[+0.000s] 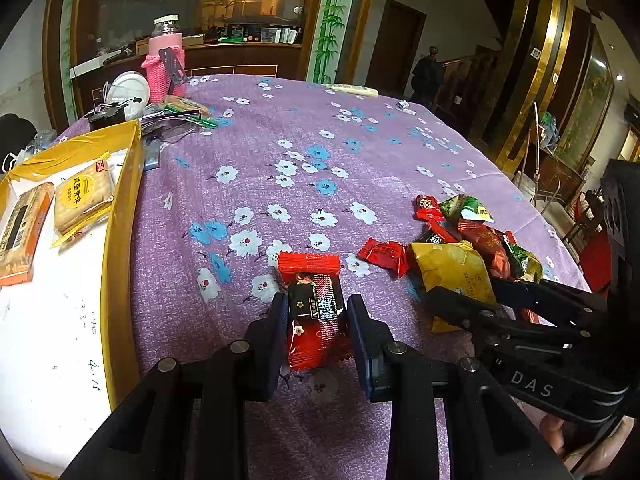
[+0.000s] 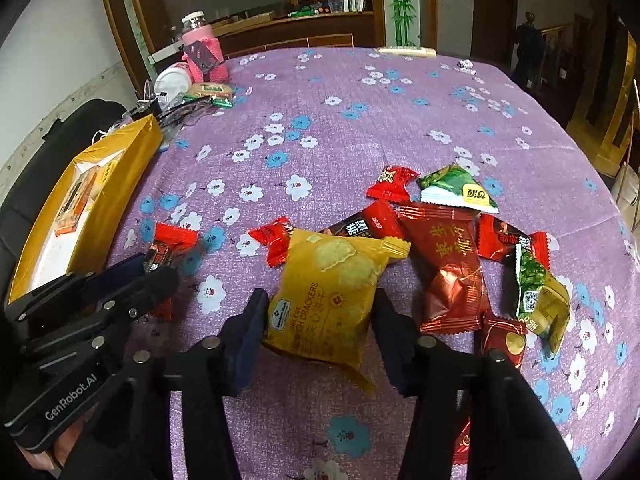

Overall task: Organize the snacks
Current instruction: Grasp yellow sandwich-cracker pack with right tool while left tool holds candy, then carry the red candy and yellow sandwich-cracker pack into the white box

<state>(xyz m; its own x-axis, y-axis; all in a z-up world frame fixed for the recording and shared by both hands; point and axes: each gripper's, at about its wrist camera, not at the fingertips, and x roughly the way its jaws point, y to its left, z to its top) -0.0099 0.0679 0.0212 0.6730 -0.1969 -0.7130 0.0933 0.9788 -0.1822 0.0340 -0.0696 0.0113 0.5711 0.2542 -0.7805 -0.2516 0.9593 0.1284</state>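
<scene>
Where snacks [image 2: 440, 248] scatter, purple floral tablecloth [image 1: 280, 128]

Purple tablecloth [image 2: 360, 92] dotted with white and blue flowers. Yellow cracker pack [image 2: 328, 296], red-and-black candy packet [image 1: 314, 312], dark red pouch [image 2: 452, 276], green packets [image 2: 456, 188]. Gold-yellow box [image 1: 120, 216], white inside. Pink knitted bottle sleeve [image 1: 166, 66]. Black grippers.

Round table [image 2: 360, 92] w/ purple floral cloth. On it, left edge: yellow box [image 1: 120, 216]. Far left corner: pink knit-sleeved bottle [image 1: 166, 60], white lid [image 1: 128, 90], small packets. Right: pile of snack packs [image 2: 440, 248], red, green, yellow. Far edge: pale bar-shaped item [image 2: 406, 51], can't tell what.
</scene>
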